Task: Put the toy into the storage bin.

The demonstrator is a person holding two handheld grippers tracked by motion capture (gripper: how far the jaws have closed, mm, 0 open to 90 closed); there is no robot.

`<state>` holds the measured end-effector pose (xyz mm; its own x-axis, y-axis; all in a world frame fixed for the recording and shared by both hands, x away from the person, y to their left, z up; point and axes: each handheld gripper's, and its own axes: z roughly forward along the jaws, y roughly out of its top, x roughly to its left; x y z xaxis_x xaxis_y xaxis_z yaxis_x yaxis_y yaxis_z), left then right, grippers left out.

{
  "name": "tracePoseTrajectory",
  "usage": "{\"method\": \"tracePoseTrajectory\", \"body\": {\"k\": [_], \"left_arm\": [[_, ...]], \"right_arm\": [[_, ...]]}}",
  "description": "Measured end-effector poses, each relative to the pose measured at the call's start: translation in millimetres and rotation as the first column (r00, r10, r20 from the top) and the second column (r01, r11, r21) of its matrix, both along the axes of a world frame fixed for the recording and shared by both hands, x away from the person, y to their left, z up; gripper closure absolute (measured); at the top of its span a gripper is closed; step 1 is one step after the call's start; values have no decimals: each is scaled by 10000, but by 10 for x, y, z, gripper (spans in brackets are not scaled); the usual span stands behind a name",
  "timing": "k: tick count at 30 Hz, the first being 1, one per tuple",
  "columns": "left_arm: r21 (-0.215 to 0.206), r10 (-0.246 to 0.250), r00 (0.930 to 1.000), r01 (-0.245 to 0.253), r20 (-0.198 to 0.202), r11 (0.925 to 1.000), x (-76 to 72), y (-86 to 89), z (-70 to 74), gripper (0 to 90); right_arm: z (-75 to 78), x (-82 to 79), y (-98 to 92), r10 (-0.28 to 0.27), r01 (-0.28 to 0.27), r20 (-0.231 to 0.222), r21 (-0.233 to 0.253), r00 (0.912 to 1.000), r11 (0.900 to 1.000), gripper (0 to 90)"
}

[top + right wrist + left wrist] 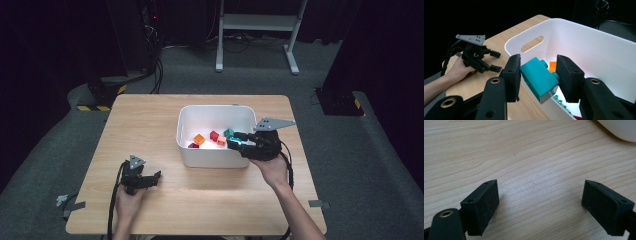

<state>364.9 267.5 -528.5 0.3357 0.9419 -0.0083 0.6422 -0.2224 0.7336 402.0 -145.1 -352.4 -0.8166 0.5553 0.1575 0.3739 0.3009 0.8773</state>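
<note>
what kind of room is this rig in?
Probably a lab or data-collection studio, not a home. A lone light wooden table stands on grey carpet between black curtains, with bundled cables and a white metal stand behind it.

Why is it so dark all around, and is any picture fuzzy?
High view: light falls on the table and glares inside the white bin, while the room behind is nearly black. Left gripper view: the wood is sharp, with a pale sheen between the jaws. Right gripper view: the teal block is sharp, the background black, the bin's far wall washed out.
</note>
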Motion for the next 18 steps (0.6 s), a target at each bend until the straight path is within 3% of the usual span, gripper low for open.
{"method": "tracePoseTrajectory", "body": {"k": [14, 18], "left_arm": [[-1, 0, 10000, 0, 2, 10000, 0, 0, 0, 145], [-2, -1, 10000, 1, 1, 10000, 0, 0, 0, 144]], "right_arm": [[64, 231, -109, -868, 868, 28, 27, 9962, 9962, 561], [79, 284, -102, -1101, 1103, 103, -212, 9939, 9937, 560]]}}
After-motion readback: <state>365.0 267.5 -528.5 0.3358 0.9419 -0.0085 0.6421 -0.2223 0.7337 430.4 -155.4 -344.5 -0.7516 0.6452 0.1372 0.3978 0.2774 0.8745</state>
